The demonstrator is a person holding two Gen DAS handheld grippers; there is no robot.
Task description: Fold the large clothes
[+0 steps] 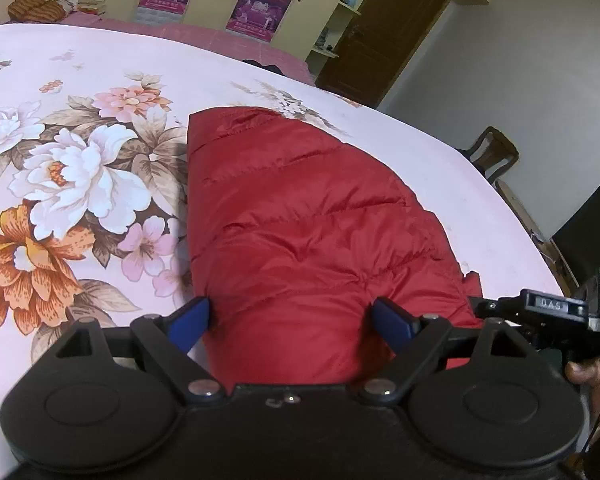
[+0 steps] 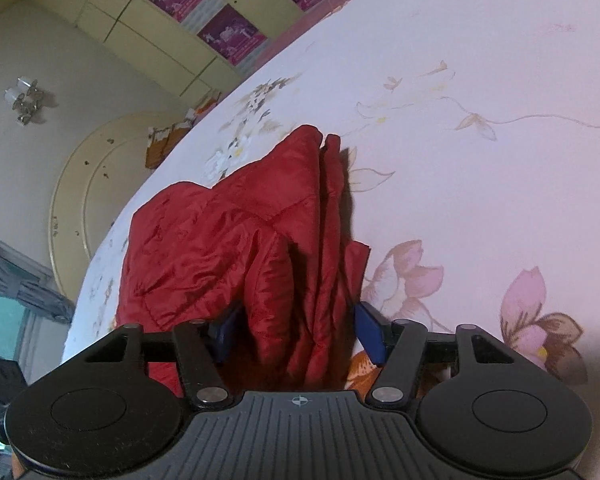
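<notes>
A red quilted puffer jacket [image 1: 300, 216] lies on the floral bed sheet [image 1: 80, 80], folded into a long narrow shape. My left gripper [image 1: 292, 316] is open, its blue fingers [image 1: 190, 322] straddling the jacket's near end. In the right wrist view the jacket [image 2: 228, 240] shows bunched with upright folds. My right gripper [image 2: 296, 332] is open, its blue fingers [image 2: 368, 336] on either side of the jacket's folded edge. The right gripper's body [image 1: 552, 308] shows at the right edge of the left wrist view.
The bed is wide, with pink bedding [image 1: 220, 36] at its far side. A wooden door [image 1: 388, 28], a wooden chair [image 1: 492, 156] and a dark screen [image 1: 596, 216] stand to the right. Yellow cupboards with posters [image 2: 204, 8] line the wall.
</notes>
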